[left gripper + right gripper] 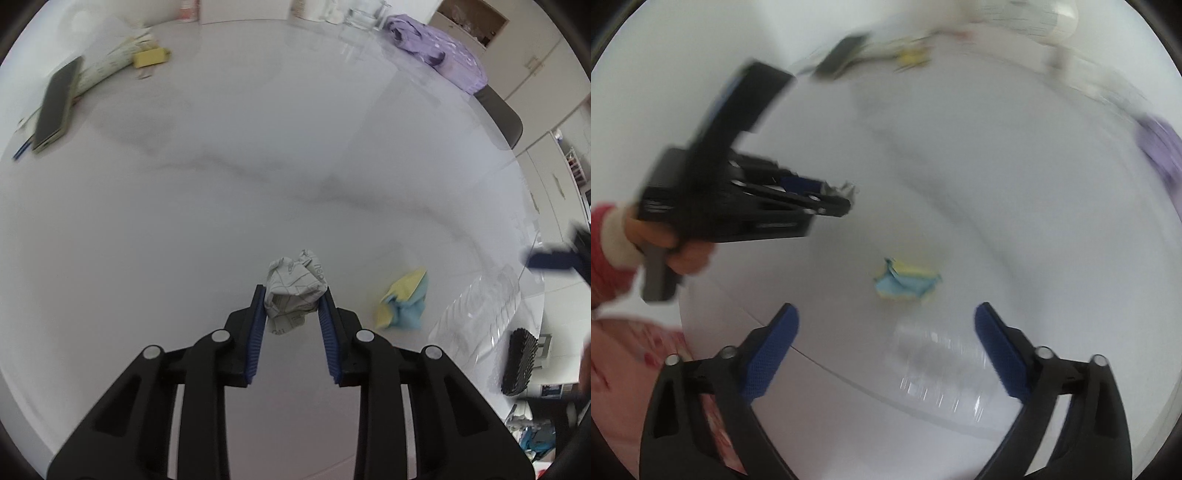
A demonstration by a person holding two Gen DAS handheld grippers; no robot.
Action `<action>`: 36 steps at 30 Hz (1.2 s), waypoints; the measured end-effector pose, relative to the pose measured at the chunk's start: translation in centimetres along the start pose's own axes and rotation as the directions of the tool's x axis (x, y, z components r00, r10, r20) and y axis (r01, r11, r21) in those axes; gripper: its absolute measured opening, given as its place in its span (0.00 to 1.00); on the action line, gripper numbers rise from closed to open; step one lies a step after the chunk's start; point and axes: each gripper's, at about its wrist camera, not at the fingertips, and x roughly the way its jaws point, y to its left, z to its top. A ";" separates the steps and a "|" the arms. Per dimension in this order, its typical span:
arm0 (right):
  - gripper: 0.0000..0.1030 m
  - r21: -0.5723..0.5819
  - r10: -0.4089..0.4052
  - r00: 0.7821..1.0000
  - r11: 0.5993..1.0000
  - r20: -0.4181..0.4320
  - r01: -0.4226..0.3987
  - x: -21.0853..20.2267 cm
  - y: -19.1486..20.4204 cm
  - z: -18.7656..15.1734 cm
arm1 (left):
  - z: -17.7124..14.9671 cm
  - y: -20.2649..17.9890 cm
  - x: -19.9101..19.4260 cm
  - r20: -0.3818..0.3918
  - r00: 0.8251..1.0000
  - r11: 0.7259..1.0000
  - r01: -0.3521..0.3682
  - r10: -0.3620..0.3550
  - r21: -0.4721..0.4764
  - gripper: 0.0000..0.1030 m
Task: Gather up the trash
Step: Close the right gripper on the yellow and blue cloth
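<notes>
I am looking at a pale marbled table (258,147) with grey veins running across it. At its far left a dark phone (55,105) is lying tilted on some folded papers (110,62), and a small yellow block (149,57) is sitting just beside them. A blue pen (22,149) is poking out near the phone. At the far right a purple cloth (439,51) is lying bunched, with clear glasses (364,14) standing near it. A dark chair back (504,116) is showing just past the table's edge.

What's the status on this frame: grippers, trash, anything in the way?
Left gripper shut on crumpled paper ball. Right gripper open, empty, above yellow-blue wrapper on the table. Clear plastic container beside wrapper; nothing blocking.
</notes>
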 end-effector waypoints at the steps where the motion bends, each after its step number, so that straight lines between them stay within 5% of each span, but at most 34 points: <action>1: 0.83 -0.052 0.018 0.999 0.998 -0.030 -0.020 0.7 0.3 0.6 | -0.5 0.7 -0.3 -0.004 1.000 1.000 0.000 0.000 -0.014 0.28; 4: 0.75 -0.302 0.002 0.981 0.951 -0.193 -0.062 4.0 1.2 3.2 | -1.9 2.7 -0.9 -0.009 1.000 0.998 -0.008 0.008 -0.063 0.28; 11: 0.63 -0.536 -0.032 0.914 0.818 -0.405 -0.209 8.8 2.5 6.0 | -4.3 4.8 -1.1 -0.010 1.000 0.978 0.008 -0.010 -0.209 0.28; 19: 0.55 -0.627 -0.101 0.876 0.736 -0.472 -0.254 11.5 3.4 5.5 | -4.8 4.7 -1.0 0.002 1.000 0.970 0.007 -0.007 -0.244 0.28; 22: 0.40 -0.666 -0.143 0.879 0.710 -0.456 -0.229 12.3 4.0 5.4 | -4.7 4.8 -1.2 0.001 1.000 0.970 0.003 -0.003 -0.244 0.28; 29: 0.36 -0.617 -0.099 0.893 0.756 -0.438 -0.219 12.3 4.5 6.6 | -4.8 5.0 -1.9 0.015 1.000 0.972 -0.009 0.013 -0.236 0.28; 33: 0.36 -0.491 0.002 0.936 0.851 -0.353 -0.187 10.0 3.6 9.0 | -4.8 4.3 -2.9 0.037 0.999 0.978 -0.020 0.028 -0.206 0.28; 36: 0.36 -0.328 0.084 0.976 0.933 -0.202 -0.148 6.0 2.2 10.0 | -4.9 3.2 -4.1 0.063 0.997 0.986 -0.024 0.035 -0.163 0.28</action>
